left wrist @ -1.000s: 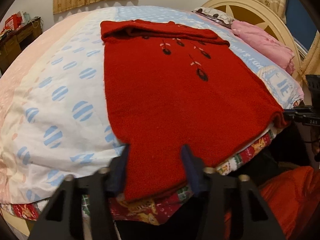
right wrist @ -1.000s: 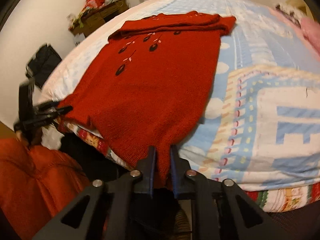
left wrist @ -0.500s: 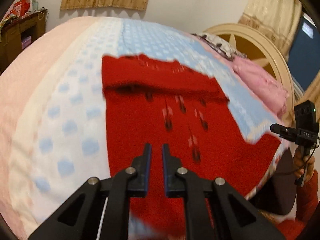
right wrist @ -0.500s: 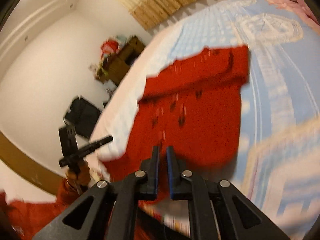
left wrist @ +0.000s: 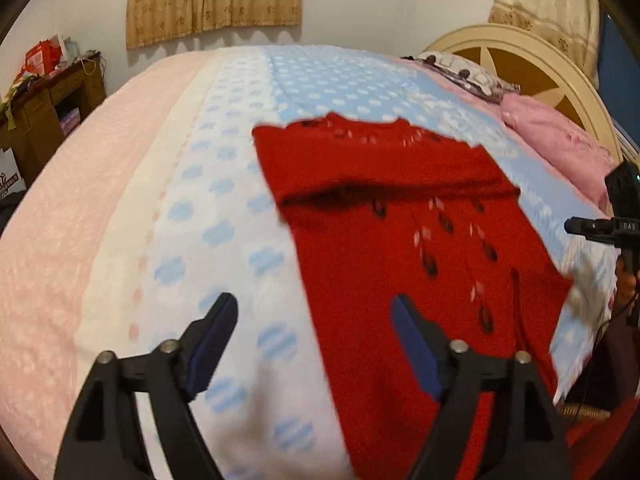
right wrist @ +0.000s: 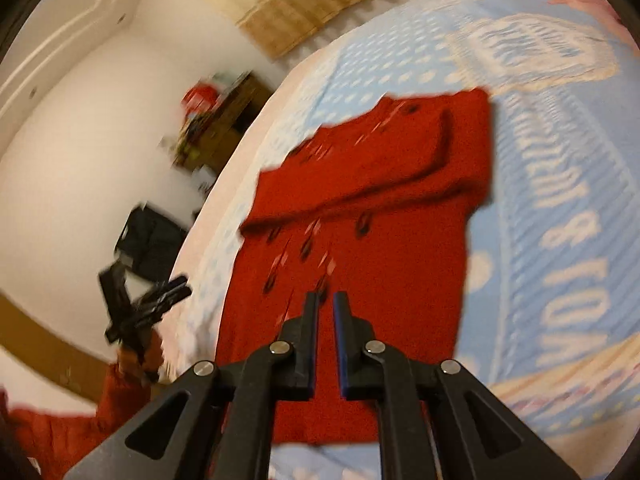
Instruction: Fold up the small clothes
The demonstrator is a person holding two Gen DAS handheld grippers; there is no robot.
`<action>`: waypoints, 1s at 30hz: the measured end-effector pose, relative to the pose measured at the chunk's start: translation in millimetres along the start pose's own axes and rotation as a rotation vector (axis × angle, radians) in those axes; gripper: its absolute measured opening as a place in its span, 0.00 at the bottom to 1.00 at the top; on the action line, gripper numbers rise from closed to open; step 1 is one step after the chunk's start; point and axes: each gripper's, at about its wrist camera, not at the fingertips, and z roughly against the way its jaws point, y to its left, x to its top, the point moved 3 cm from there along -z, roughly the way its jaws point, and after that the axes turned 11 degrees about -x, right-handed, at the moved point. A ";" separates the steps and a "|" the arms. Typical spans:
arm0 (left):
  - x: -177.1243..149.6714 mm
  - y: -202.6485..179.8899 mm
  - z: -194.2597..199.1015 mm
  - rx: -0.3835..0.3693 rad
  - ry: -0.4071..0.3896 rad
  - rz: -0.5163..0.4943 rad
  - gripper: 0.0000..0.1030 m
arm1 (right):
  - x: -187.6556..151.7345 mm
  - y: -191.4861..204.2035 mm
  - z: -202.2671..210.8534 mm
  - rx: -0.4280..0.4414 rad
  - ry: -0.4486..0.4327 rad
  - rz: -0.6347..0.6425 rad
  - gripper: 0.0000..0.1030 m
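Two claws above a red sweater (left wrist: 400, 240) on the bed (left wrist: 200, 200).

The left claw (left wrist: 314, 340) was spread wide, gripping nothing, one finger over the quilt and the other over the sweater's left edge. The right claw (right wrist: 325, 344) was nearly closed with a thin gap; nothing showed between its fingers. The sweater lay flat, its top folded down, on the blue-dotted quilt.

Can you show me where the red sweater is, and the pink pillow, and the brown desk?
red sweater (left wrist: 400, 264): left wrist view, middle of its front.
pink pillow (left wrist: 556, 148): left wrist view, its top surface near the headboard.
brown desk (left wrist: 48, 108): left wrist view, its front by the wall.
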 end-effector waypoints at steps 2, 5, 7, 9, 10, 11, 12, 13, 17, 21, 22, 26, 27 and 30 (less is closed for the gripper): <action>-11.3 2.7 1.5 -0.012 0.014 0.025 0.85 | -8.8 11.2 -8.9 -0.008 0.013 0.072 0.69; -21.7 4.8 -3.8 -0.011 0.029 0.061 0.85 | -14.5 28.2 -32.5 -0.087 0.030 0.209 0.69; -24.7 4.9 -4.0 -0.008 0.031 0.079 0.85 | -14.6 35.4 -46.6 -0.171 0.024 0.301 0.69; -25.6 3.7 2.1 -0.004 0.019 0.078 0.85 | -19.9 41.6 -62.3 -0.243 0.025 0.420 0.69; -25.9 3.8 5.4 0.000 0.012 0.073 0.85 | -25.3 42.8 -68.7 -0.271 0.036 0.458 0.69; -25.2 4.4 9.1 0.008 0.004 0.066 0.85 | -29.6 43.8 -76.8 -0.300 0.048 0.500 0.69; -24.6 5.1 13.4 0.020 -0.001 0.060 0.85 | -36.2 47.5 -86.7 -0.313 0.070 0.550 0.69; -24.3 7.1 16.1 0.028 -0.005 0.057 0.85 | -43.5 49.9 -91.1 -0.321 0.085 0.594 0.69; -25.3 15.8 29.7 0.056 -0.024 0.053 0.85 | -66.9 71.0 -90.5 -0.329 0.101 0.798 0.08; -19.4 24.2 30.6 0.078 -0.033 0.045 0.85 | -47.1 72.3 -66.7 -0.358 0.023 0.785 0.08; -16.8 25.4 29.7 0.085 -0.034 0.039 0.85 | -36.0 68.6 -59.4 -0.341 0.001 0.739 0.08; -1.4 29.9 22.9 0.088 -0.045 0.006 0.85 | 26.2 6.8 -30.5 -0.296 -0.122 0.316 0.08; 2.7 31.4 19.7 0.086 -0.041 -0.003 0.85 | 36.9 -16.1 -33.1 -0.313 -0.128 0.209 0.08; 9.8 34.4 10.4 0.100 -0.016 -0.040 0.85 | 37.4 -58.8 -56.6 -0.359 -0.077 0.091 0.08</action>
